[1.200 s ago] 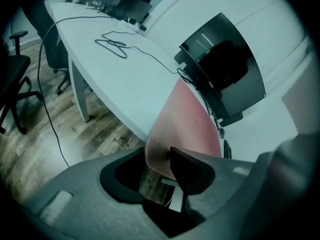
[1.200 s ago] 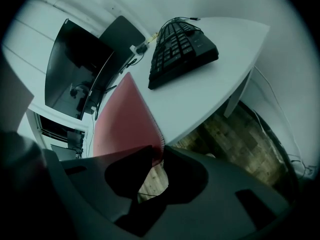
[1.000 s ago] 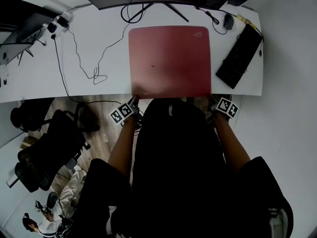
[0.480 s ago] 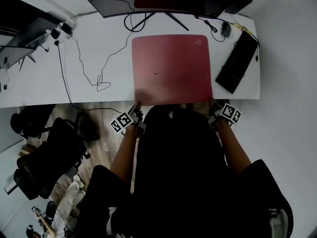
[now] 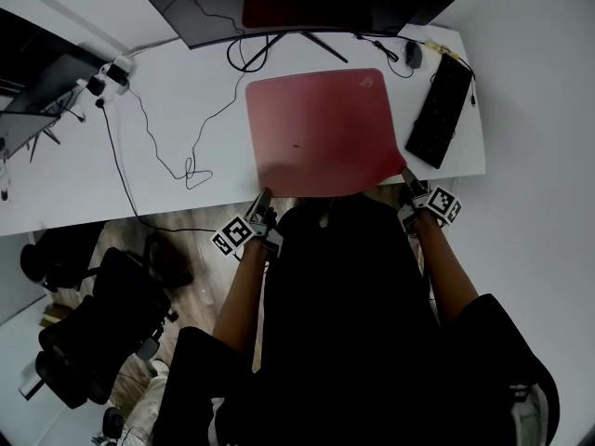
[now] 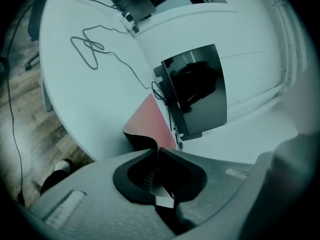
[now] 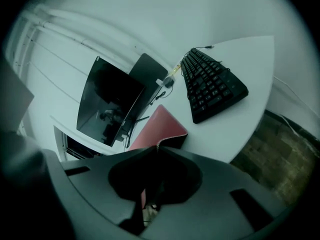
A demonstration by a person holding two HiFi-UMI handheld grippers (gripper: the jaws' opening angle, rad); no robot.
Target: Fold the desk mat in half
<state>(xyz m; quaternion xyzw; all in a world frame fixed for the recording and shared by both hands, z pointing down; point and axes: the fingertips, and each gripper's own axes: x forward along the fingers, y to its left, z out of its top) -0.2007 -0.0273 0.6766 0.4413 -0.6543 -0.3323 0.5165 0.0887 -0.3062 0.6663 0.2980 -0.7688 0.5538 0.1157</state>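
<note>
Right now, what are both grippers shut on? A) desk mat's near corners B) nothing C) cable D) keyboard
A: the left gripper and right gripper each pinch a near corner of the red desk mat, jaws together on its edge.

Torso (image 5: 344,295) seemingly hides the desk mat's (image 5: 321,133) near edge.

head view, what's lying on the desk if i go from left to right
power adapter → cable loop → red desk mat → black keyboard
</note>
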